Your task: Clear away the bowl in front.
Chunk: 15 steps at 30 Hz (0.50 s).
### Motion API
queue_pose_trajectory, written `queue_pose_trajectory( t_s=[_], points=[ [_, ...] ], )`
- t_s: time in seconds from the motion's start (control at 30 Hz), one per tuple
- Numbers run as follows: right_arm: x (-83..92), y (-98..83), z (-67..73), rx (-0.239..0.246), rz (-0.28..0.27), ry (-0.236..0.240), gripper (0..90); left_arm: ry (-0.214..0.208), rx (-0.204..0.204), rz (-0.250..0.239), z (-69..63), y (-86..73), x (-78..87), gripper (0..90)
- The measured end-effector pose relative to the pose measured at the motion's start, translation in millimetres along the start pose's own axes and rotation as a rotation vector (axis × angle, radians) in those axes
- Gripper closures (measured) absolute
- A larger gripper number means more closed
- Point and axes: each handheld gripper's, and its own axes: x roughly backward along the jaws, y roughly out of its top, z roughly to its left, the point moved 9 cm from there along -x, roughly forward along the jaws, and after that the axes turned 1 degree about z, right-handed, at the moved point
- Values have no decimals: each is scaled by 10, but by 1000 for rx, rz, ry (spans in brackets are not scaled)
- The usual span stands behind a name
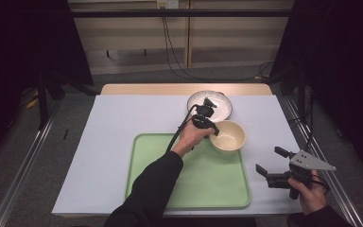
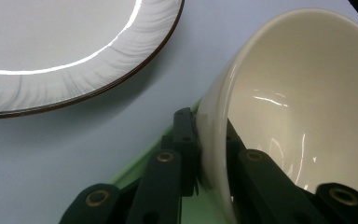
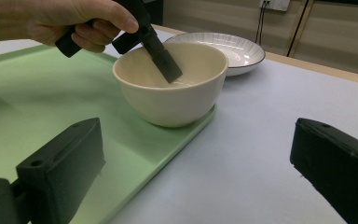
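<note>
**Left gripper pinching the bowl's rim at the tray's far right corner**

I am watching the cream bowl [image 1: 228, 136], which is sitting on the far right corner of the green tray [image 1: 189, 182], its base right at the tray's edge, as the right gripper view shows. Just beyond it, on the pale table [image 1: 113, 142], the white ribbed plate [image 1: 220, 105] is lying close by but apart from the bowl.

My left gripper [image 1: 211, 128] is reaching in from the bowl's left side and clamping the near-left part of the rim: one jaw is sitting inside the bowl, the other outside, pressed together on the thin wall. In the left gripper view the wall is standing squarely between the two black jaws, and the bowl [image 2: 289, 107] is opening to the right of them, with the plate [image 2: 65, 56] up to the left. So the bowl is hanging off the gripper's right, and any lift is, I judge, going to load that single pinch on one side; the bowl could tilt or slip.

My right gripper [image 1: 270, 162] is hovering over the table to the right of the tray's near corner, jaws spread wide, holding nothing, well apart from the bowl [image 3: 170, 88]. The left hand [image 1: 191, 138] is plainly the nearer one.
</note>
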Motion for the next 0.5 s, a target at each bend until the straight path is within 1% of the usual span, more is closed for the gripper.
queue_pose_trajectory(
  t_s=[0.07, 0.2, 0.23, 0.27, 0.3, 0.37, 0.4, 0.47, 0.5],
  points=[
    [4, 10, -9, 1, -9, -1, 23, 18, -9, 5, 5, -3, 1, 838],
    [-10, 3, 6, 7, -1, 5, 23, 20, 8, -18, 5, 12, -36, 834],
    [-1, 8, 4, 4, -5, 5, 23, 14, -3, -10, 0, 6, -30, 832],
    [5, 14, -7, 3, -10, -1, 23, 10, -8, -12, -9, 8, -31, 831],
    [7, 22, -16, 3, -18, -6, 23, 21, -3, -24, -10, 15, -41, 831],
    [11, 21, -2, 1, -15, 3, 21, 20, -6, -25, -11, 16, -42, 829],
    [6, 17, 6, 3, -13, 7, 21, 16, -25, -26, -13, 13, -43, 828],
    [7, 16, -1, 4, -12, 3, 21, 18, -33, -51, -21, 22, -49, 827],
    [12, 19, -5, 2, -13, 2, 21, 18, -26, -53, -21, 22, -47, 826]
  ],
)
